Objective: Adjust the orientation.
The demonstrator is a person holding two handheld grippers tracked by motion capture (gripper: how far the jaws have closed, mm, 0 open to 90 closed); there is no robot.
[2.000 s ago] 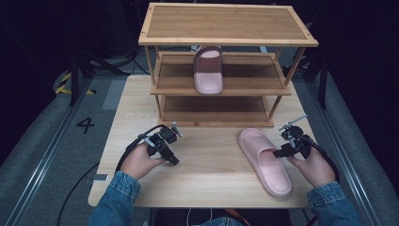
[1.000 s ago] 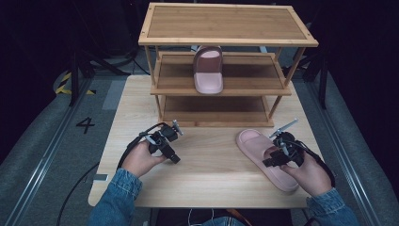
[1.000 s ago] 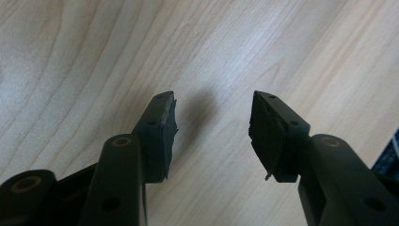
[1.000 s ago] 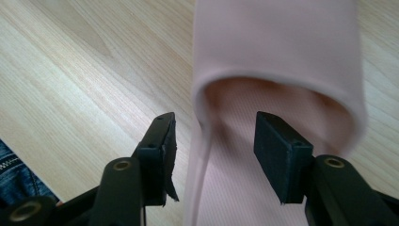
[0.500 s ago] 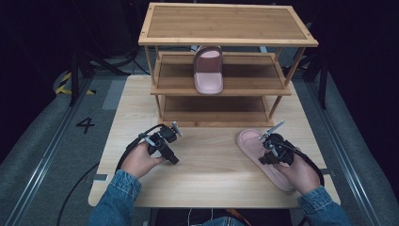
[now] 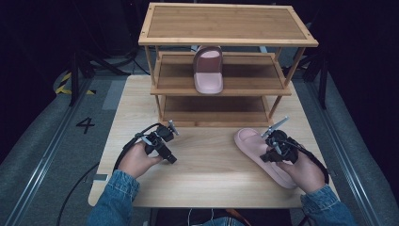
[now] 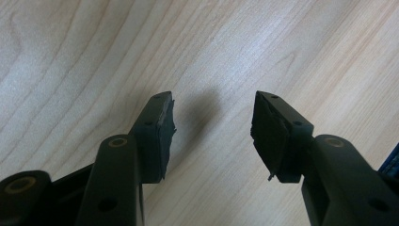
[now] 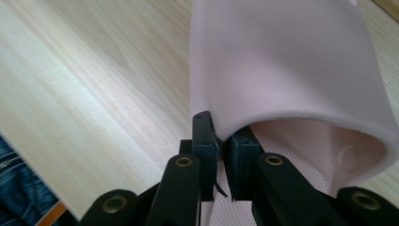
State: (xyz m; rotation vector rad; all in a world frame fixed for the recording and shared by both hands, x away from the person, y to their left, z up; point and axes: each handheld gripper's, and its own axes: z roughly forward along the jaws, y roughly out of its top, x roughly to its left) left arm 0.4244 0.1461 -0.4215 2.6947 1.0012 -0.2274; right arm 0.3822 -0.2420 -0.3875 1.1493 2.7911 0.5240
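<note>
While the right gripper [image 6: 269,149] pinches the upper band of the pink slipper [image 6: 256,149] on the table [image 6: 207,174], the left gripper [image 6: 165,144] rests apart from it with nothing held. From the right gripper view, the two black jaws have just been closing and now clamp the band's edge [image 8: 221,134] between them, one jaw outside the band, the other inside it. This slipper lies flat at the table's right side, just in front of the rack [image 6: 226,42], toe toward the rack. From the left gripper view, the jaws stand spread over bare wood [image 7: 211,70]. A second pink slipper [image 6: 208,70] sits on the rack's middle shelf. Denim sleeves [image 6: 113,197] enter from the bottom edge.
</note>
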